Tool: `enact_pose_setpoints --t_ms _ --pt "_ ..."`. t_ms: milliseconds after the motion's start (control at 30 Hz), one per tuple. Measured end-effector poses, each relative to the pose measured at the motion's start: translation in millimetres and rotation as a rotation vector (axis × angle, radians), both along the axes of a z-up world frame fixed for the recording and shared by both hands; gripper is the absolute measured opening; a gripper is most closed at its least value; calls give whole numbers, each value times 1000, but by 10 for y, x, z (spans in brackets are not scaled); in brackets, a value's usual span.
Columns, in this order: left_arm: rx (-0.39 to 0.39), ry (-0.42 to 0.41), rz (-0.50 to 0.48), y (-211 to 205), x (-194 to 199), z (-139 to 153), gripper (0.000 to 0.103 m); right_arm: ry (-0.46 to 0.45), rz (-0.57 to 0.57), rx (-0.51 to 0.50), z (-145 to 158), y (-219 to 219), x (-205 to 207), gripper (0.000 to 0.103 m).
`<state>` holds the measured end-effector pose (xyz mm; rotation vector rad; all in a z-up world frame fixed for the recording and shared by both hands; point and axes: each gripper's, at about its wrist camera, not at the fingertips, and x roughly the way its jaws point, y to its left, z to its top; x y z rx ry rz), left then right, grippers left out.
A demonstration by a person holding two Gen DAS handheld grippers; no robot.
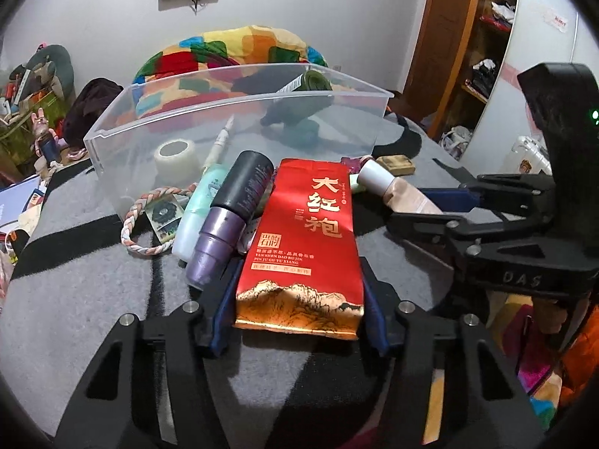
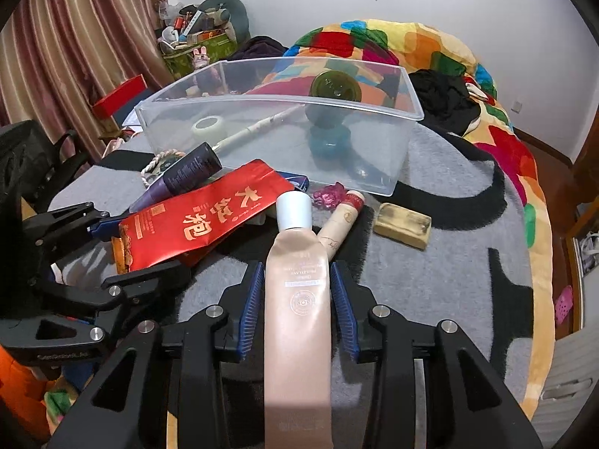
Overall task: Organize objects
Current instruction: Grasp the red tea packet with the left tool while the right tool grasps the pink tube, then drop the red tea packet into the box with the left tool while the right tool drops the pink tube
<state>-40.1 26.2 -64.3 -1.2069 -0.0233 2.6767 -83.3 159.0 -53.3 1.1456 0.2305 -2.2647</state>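
My left gripper [image 1: 299, 292] is shut on a red tea packet [image 1: 303, 239], its blue pads against both sides; the packet also shows in the right wrist view [image 2: 194, 220]. My right gripper [image 2: 297, 299] is shut on a pink tube with a white cap [image 2: 297, 299], seen too in the left wrist view [image 1: 397, 191]. A clear plastic bin [image 1: 239, 104] stands just beyond, holding a tape roll [image 1: 175, 157], a pen [image 1: 221, 142] and a green bottle [image 1: 299, 101]. A purple bottle [image 1: 224, 232], a mint tube [image 1: 198, 209] and a braided rope ring [image 1: 142, 217] lie before the bin.
A grey blanket with black stripes [image 2: 430, 269] covers the bed. A yellowish block [image 2: 402, 224], a cream tube [image 2: 342, 224] and a pink trinket [image 2: 329, 194] lie right of the packet. A colourful quilt [image 2: 411, 48] lies behind the bin. Clutter sits at far left [image 1: 30, 93].
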Motion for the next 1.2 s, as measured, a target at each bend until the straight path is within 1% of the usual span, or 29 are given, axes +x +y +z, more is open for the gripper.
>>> enact_pose_setpoints --t_ms 33,100,200,333,533,633,767,933,1133,1200 --pt "-3 3 2 3 10 -2 57 2 -4 3 -9 2 5 33" --pt "-9 13 2 21 42 6 57 -3 -9 -1 -31 28 19 28" --pt "-3 33 -2 42 92 51 56 2 -27 -13 -16 99 56 28" --pt "5 72 -4 55 163 182 56 9 -45 -37 50 181 101 28" --pt "16 131 13 14 198 432 56 46 -48 -80 289 224 124 28" --pt "33 159 39 -71 166 544 56 68 -49 -107 427 215 88 28" --pt "34 177 83 -198 72 613 56 91 -46 -132 573 129 -17 28" --pt "37 164 142 -424 -108 661 56 74 -20 -160 666 -66 -264 28" --pt "32 103 188 -679 -411 663 56 44 12 -134 732 -391 -646 28" --pt "40 79 194 -754 -534 648 56 19 18 -115 721 -534 -803 28"
